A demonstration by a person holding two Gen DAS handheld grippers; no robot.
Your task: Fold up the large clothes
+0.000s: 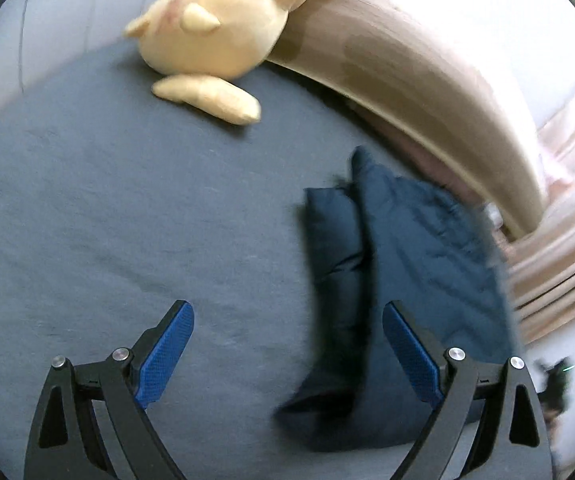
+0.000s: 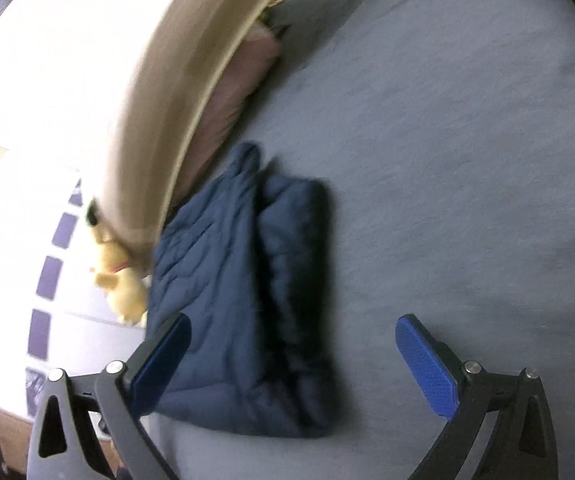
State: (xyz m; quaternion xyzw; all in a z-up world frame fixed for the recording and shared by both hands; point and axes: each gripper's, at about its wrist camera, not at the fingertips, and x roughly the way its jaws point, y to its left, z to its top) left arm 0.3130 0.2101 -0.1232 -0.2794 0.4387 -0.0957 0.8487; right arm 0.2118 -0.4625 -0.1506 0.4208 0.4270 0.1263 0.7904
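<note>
One folded dark blue jacket (image 2: 243, 300) lies on the grey bed (image 2: 447, 160) near its wooden headboard (image 2: 175, 100), with one yellow plush toy (image 1: 211, 40) farther away, and both the left tool (image 1: 287, 354) and right tool (image 2: 293, 364) are wide open, holding nothing.

home bedroom | bed sheet (image 1: 87, 220) | headboard (image 1: 407, 72) | plush toy (image 1: 215, 32)

so the count is one folded navy jacket (image 2: 243, 292), one yellow plush toy (image 1: 215, 36), one pinkish pillow (image 2: 233, 96), one wooden bed rail (image 1: 415, 80), one grey-sheeted bed (image 1: 127, 208), and two tools, left tool (image 1: 287, 356) and right tool (image 2: 293, 364)
</note>
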